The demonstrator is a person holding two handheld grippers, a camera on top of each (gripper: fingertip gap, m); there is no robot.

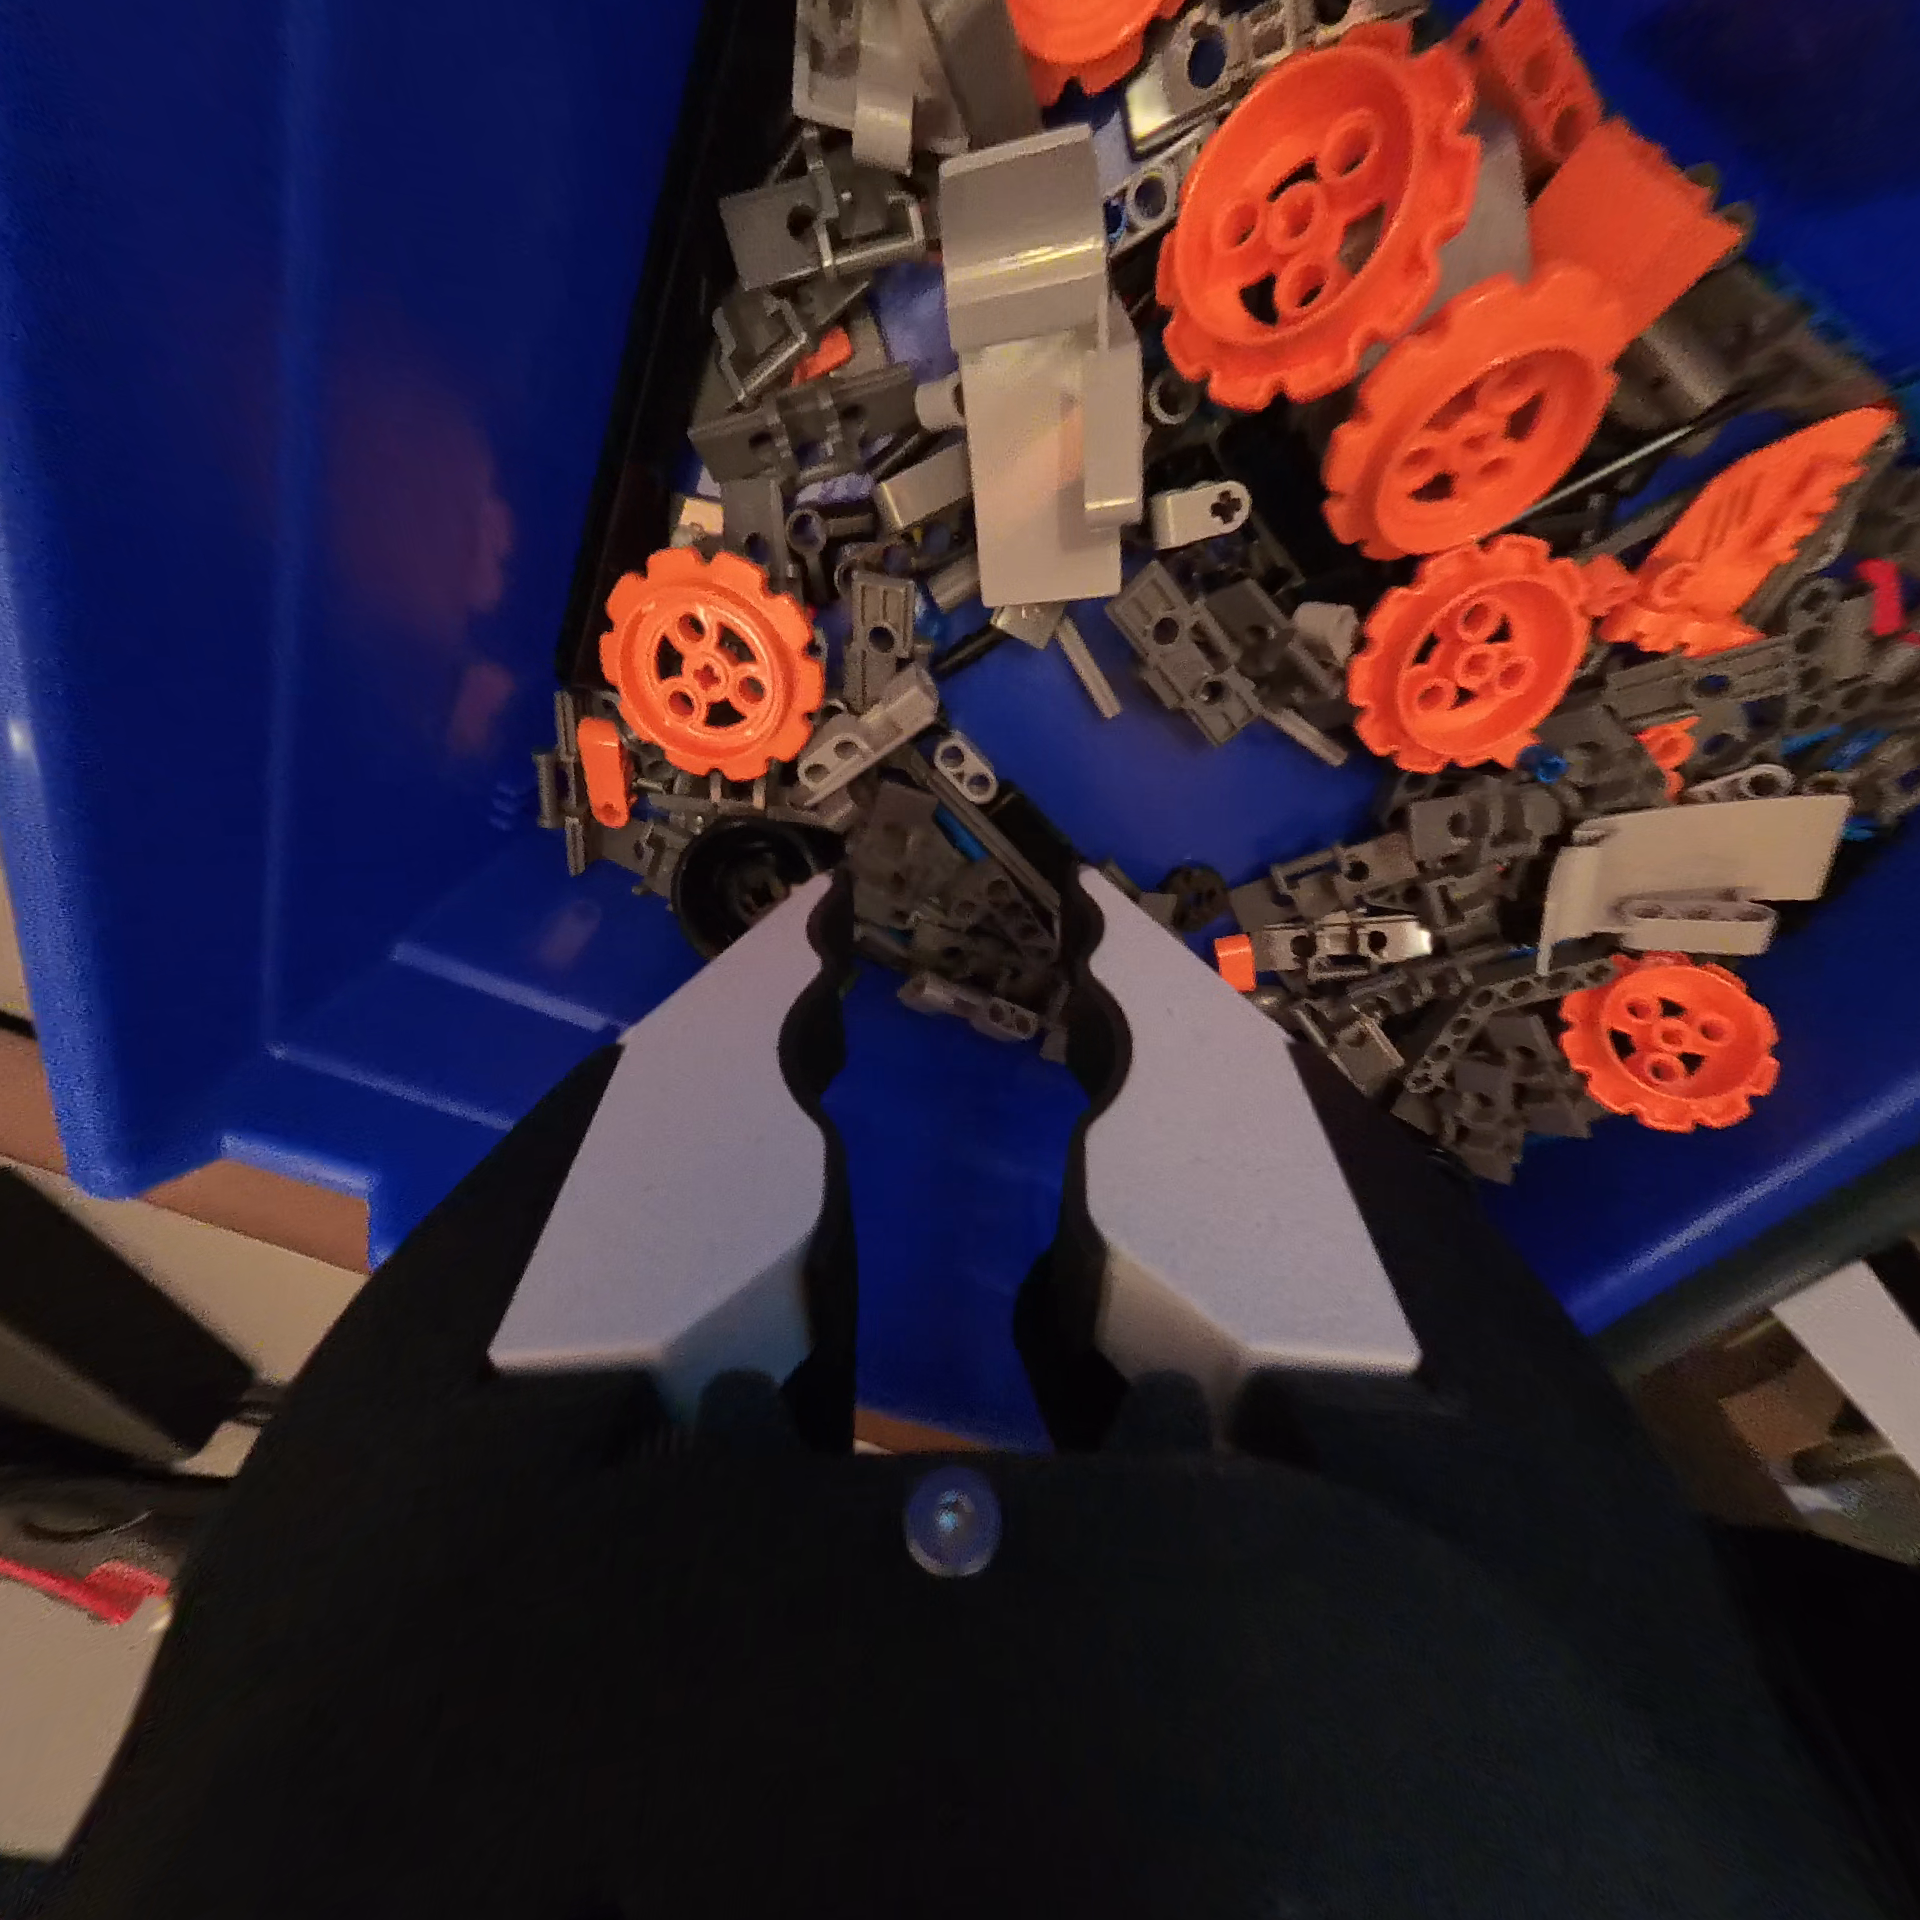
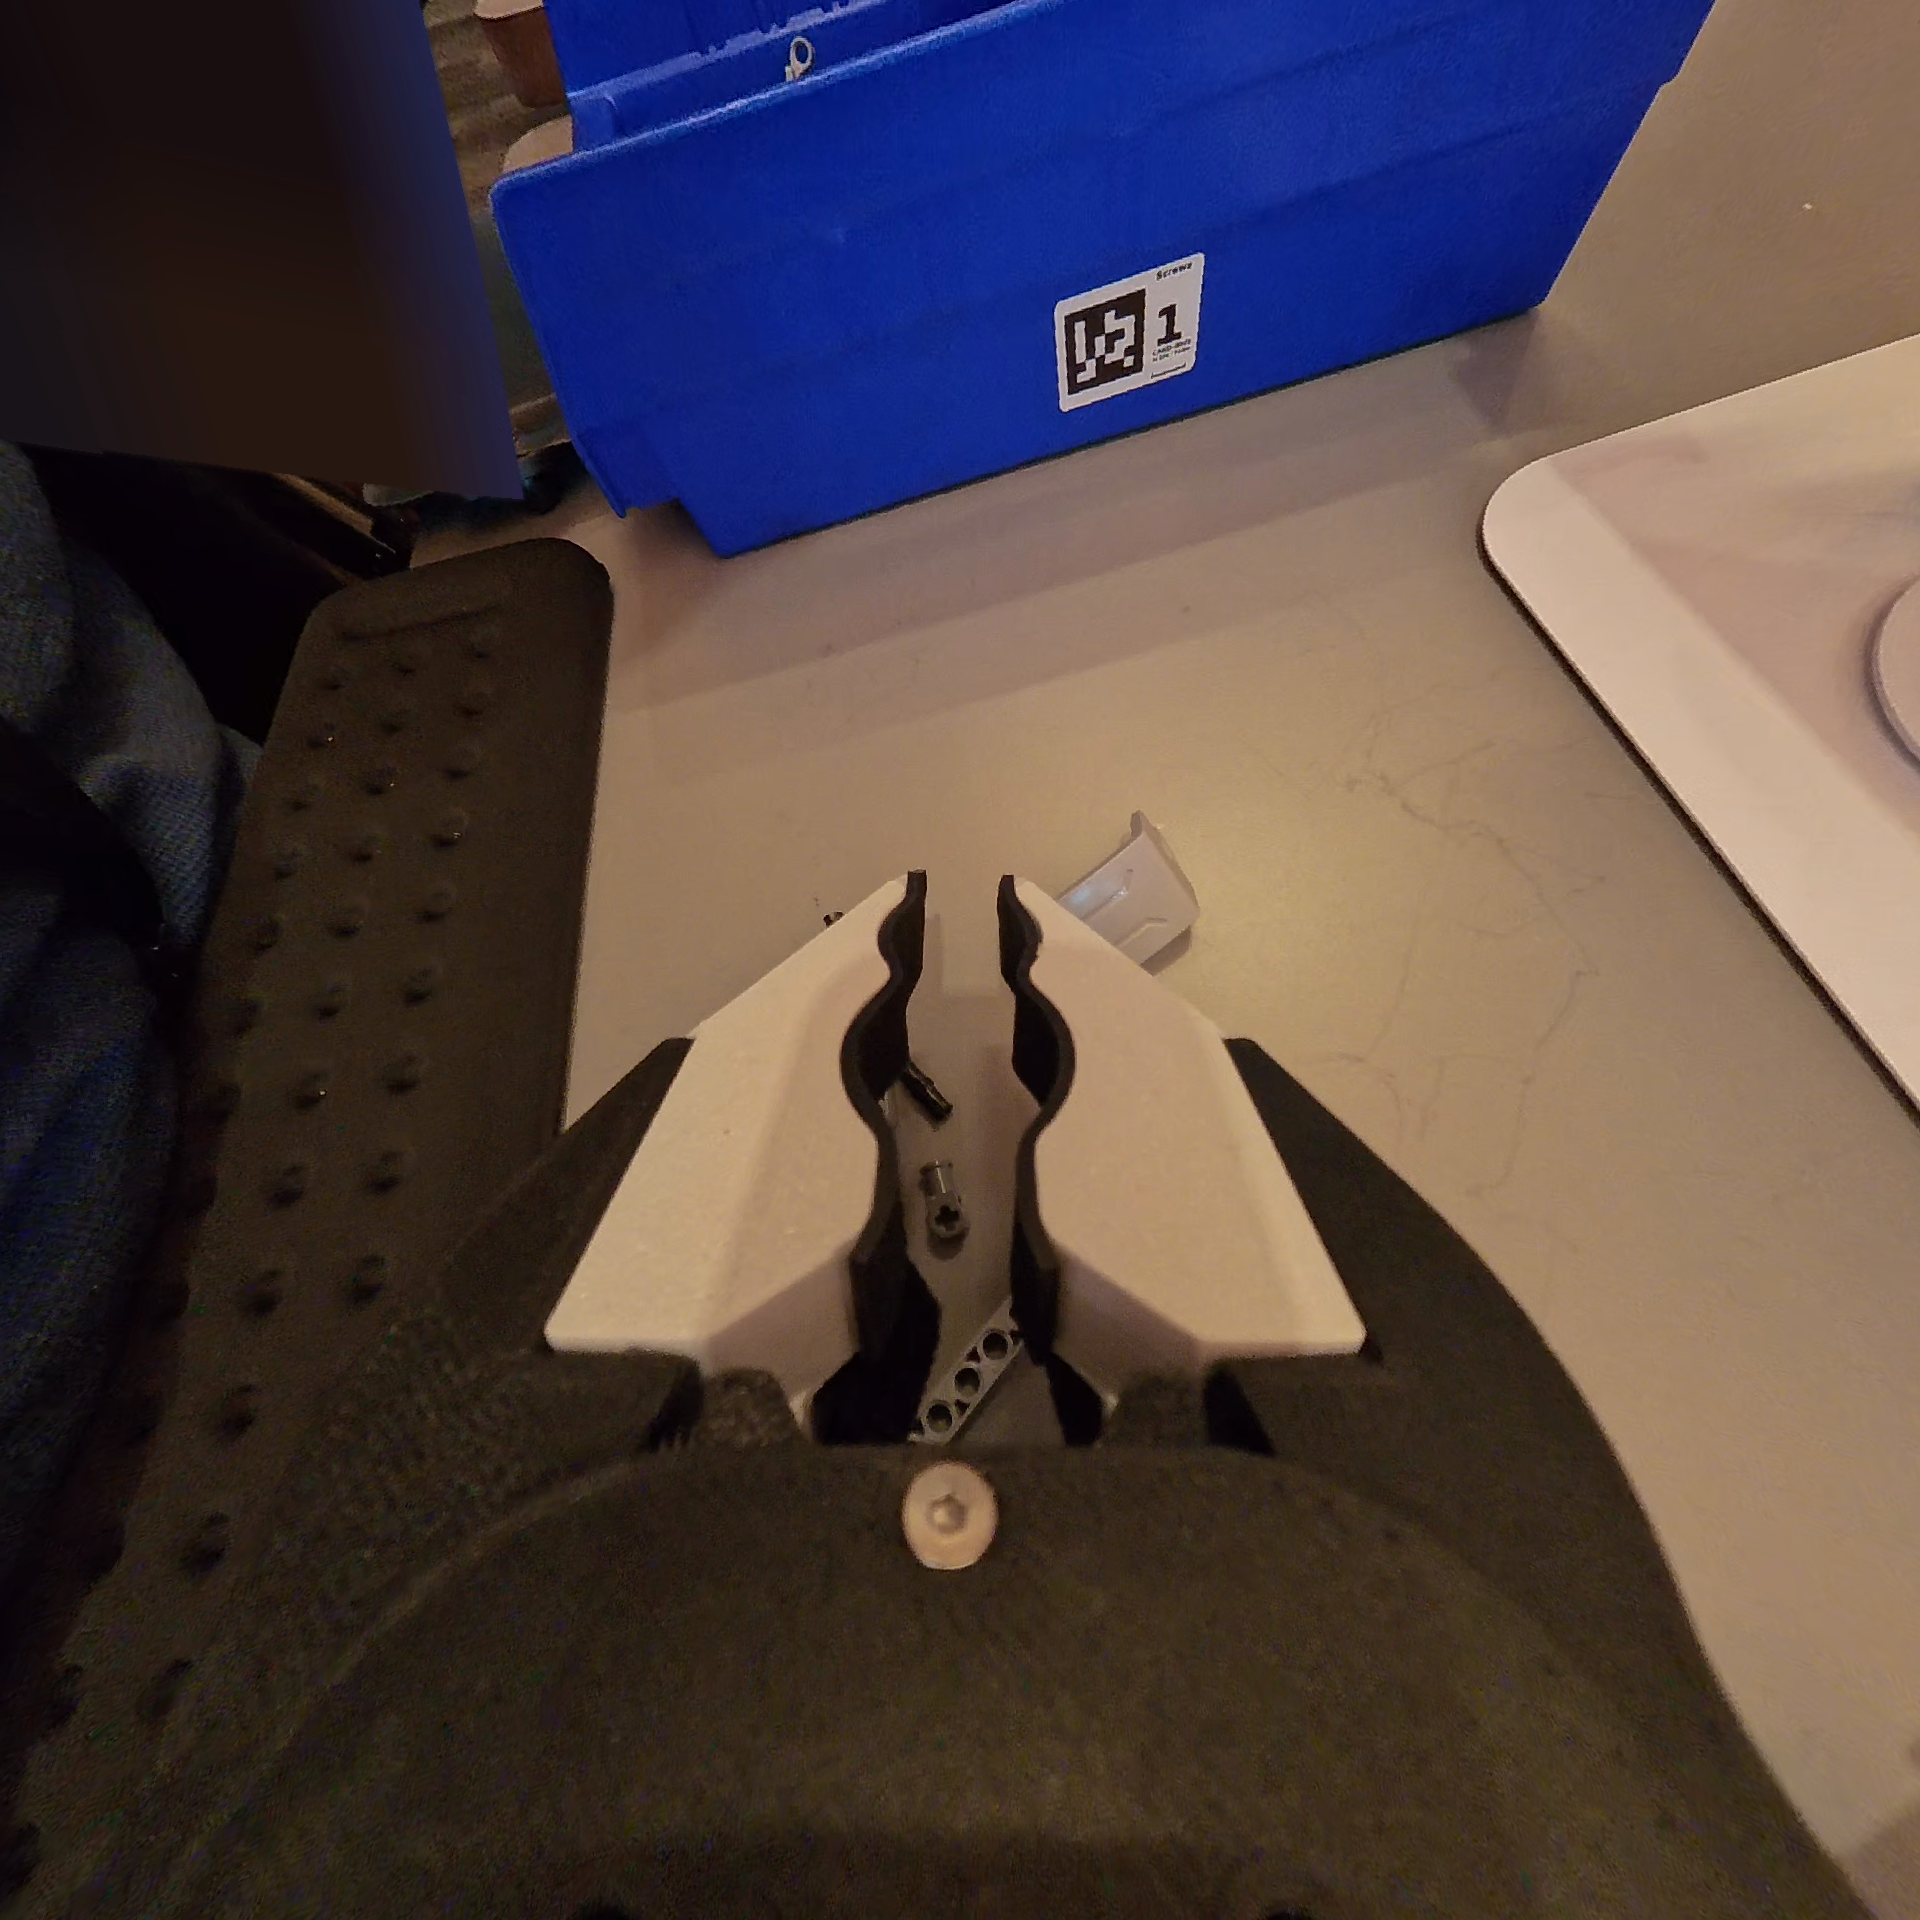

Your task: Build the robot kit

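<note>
The left gripper hangs spread over a blue bin, tips just above dark grey pieces, gripping nothing. Seven orange toothed wheels lie ahead and either side; bare bin floor shows between the fingers. Only the right view shows the right gripper, slightly parted and empty above a grey table, three small parts beneath, a second blue bin ahead.

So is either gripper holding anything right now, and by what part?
No. The left gripper is open over grey parts in the blue bin; the right gripper is open above loose parts on the table.
</note>
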